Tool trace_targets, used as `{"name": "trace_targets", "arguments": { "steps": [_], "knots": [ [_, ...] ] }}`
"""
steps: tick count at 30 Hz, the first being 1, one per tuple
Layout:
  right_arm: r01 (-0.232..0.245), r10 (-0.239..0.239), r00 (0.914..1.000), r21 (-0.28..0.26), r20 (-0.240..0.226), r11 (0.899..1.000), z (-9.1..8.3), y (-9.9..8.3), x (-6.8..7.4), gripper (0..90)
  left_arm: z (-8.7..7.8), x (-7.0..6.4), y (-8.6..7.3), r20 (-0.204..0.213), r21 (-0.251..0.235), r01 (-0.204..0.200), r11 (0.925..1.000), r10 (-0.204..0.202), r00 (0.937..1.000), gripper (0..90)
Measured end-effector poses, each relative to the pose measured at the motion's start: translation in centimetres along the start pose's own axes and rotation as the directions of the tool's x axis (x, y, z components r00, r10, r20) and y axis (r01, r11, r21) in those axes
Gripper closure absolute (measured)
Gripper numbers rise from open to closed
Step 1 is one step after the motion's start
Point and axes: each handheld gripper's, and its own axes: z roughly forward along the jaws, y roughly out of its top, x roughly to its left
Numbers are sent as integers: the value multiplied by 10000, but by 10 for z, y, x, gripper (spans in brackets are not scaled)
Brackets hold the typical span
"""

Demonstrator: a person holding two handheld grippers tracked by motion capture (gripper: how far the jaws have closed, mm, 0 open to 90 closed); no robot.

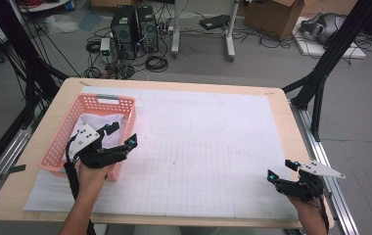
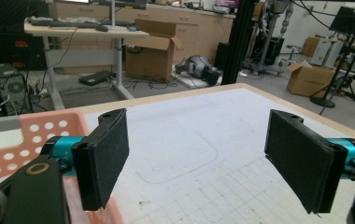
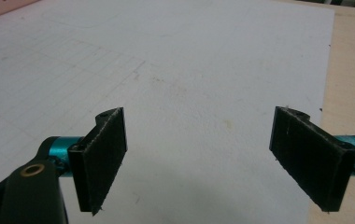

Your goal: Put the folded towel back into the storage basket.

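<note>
Pink basket (image 1: 61,142) holding white cloth (image 1: 98,122), at table's left: left gripper (image 1: 121,135), jaws apart, hovers over its near right corner; right gripper (image 1: 282,169), jaws apart, rests low at the mat's near right.

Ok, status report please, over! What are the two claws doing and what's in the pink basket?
Left gripper open above pink plastic basket. Right gripper open, empty, low over gridded white mat. White cloth in basket, untouched. Nothing blocking.
</note>
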Motion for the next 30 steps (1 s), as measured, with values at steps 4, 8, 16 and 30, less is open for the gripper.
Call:
{"name": "trace_targets", "arguments": {
  "steps": [4,8,16,30],
  "knots": [
    [119,-119,9999,-82,-42,9999,1,2,2,179,3,-18,-6,396,93,-130,9999,126,9991,222],
    [255,-256,9996,-82,-89,9996,0,3,6,179,11,-35,-16,800,378,-326,9988,295,9964,222],
    [303,-304,9995,-201,-60,9993,-3,3,9,179,24,-57,-37,1428,496,-453,9977,378,9890,225],
    [320,-322,9995,-235,-68,9992,-3,3,11,178,32,-69,-53,1787,861,-762,9934,598,9821,230]
  ]
}}
